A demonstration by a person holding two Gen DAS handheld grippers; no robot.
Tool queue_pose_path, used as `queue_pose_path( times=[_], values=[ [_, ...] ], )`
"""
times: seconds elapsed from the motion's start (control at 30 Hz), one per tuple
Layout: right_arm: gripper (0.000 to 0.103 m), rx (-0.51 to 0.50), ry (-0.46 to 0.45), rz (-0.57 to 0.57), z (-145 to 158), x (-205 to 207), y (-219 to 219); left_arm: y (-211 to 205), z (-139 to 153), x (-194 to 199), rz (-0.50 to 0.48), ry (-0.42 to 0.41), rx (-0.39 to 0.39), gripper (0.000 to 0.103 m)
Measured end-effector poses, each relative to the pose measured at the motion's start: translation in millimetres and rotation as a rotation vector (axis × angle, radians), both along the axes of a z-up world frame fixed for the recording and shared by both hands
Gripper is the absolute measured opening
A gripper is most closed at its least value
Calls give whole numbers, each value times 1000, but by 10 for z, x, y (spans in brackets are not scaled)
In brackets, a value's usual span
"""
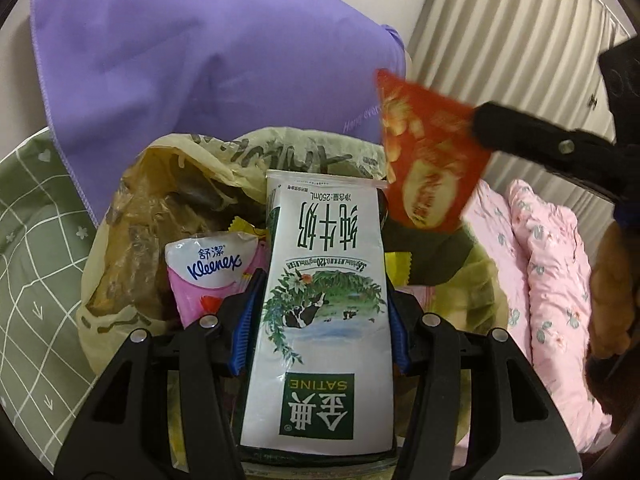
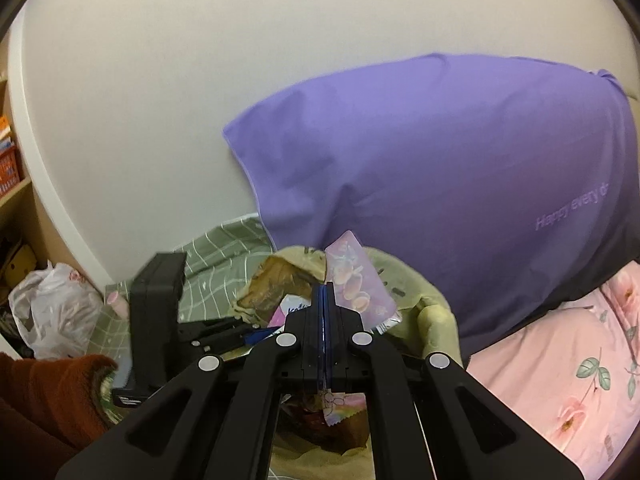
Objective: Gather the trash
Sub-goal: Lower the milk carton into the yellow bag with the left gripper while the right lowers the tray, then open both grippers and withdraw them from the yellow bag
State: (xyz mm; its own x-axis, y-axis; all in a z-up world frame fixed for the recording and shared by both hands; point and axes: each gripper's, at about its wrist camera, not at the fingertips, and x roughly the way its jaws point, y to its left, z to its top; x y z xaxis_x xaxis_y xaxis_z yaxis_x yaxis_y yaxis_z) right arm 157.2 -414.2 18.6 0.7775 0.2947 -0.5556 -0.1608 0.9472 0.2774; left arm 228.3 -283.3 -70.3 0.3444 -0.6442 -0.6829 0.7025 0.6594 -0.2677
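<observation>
Where the yellow bag [image 1: 120,240] sits open on the bed, all positions below are given relative to it. Left of the bag lies a green grid-patterned sheet [image 1: 36,240]. Behind the bag leans a purple pillow [image 1: 200,52]. Inside the bag's mouth, toward its left, stands a pink Kleenex pack [image 1: 204,276], with yellow wrappers partly hidden beside it. Over the middle of the bag the left tongs [image 1: 320,300] stand about half open, their blue pads pressed on both sides of a milk carton [image 1: 324,288], which is held upright above the bag's opening. Above the bag's right edge the right tongs [image 1: 476,124] are fully closed, pinching a red snack wrapper [image 1: 428,152] by one edge; the wrapper hangs over the bag's rim, clear of the carton. In the right wrist view the same wrapper [image 2: 356,280] shows a pale pictured face, clamped between the pads. Right of the bag lies a pink floral quilt [image 1: 548,264].
</observation>
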Motion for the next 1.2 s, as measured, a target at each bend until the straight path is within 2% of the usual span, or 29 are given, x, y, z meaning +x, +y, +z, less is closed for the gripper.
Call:
queue_pose_path(
  times=[0.23,0.43,0.5,0.57,0.67,0.83,0.93,1.0,1.03,1.07,1.1,1.13,1.2],
  values=[
    [2,-6,52,-1,-247,80,-109,-20,-47,95,7,17,24,51],
    [2,14,49,3,-278,31,-225,73,-11,149,48,85,-27,52],
    [2,8,41,9,-265,20,-240,116,25,125,59,97,-29,55],
    [2,-8,35,16,-263,15,-237,159,88,79,73,83,-27,63],
    [2,-23,39,10,-299,15,-244,232,246,-33,108,27,-29,69],
    [3,-13,66,14,-413,35,-229,397,448,-213,207,-42,-30,70],
    [4,-27,80,22,-437,8,-156,584,590,-370,306,-82,-29,70],
    [9,-52,76,28,-421,-46,-77,745,676,-494,368,-102,-40,70],
    [21,-60,62,30,-396,-93,-38,798,715,-557,396,-108,-45,70],
    [37,-58,45,37,-365,-147,-1,914,750,-669,430,-116,-51,70],
    [44,-52,31,40,-342,-191,23,995,762,-737,447,-121,-50,71],
    [49,-46,17,43,-318,-233,50,1069,771,-809,464,-129,-43,72],
    [49,-50,-1,34,-272,-341,126,1243,776,-996,499,-148,-13,80]
  ],
)
